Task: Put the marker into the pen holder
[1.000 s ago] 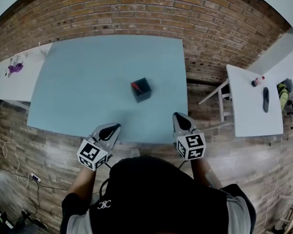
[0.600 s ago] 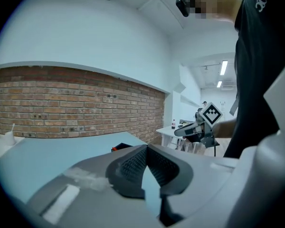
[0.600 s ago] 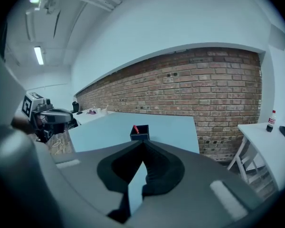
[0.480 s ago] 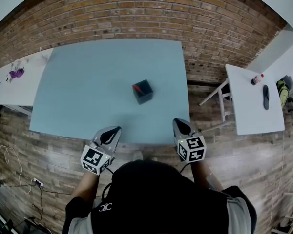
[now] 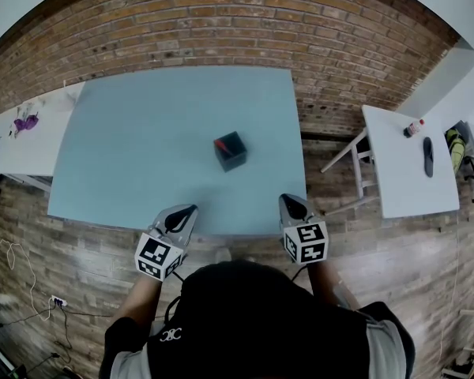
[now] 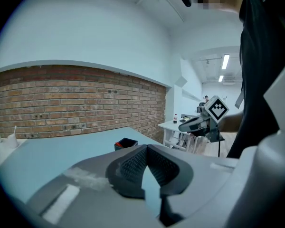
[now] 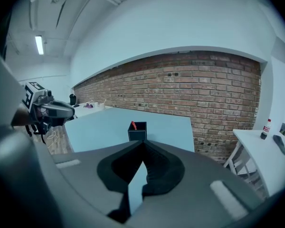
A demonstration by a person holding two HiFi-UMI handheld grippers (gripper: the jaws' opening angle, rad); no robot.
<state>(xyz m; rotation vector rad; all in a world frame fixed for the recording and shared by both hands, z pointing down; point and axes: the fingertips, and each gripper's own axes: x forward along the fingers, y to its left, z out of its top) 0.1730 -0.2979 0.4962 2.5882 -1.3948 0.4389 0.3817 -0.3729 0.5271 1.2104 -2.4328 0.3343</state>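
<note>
From the head view, the black pen holder (image 5: 230, 151) stands on the light blue table (image 5: 126, 148), and the red marker (image 5: 220, 143) is inside it. The left gripper (image 5: 187, 211) and the right gripper (image 5: 289, 200) are at the near table edge, well apart from the pen holder. In the left gripper view, its jaws are pressed together and empty. In the right gripper view, the jaws also meet, with nothing between them.
</note>
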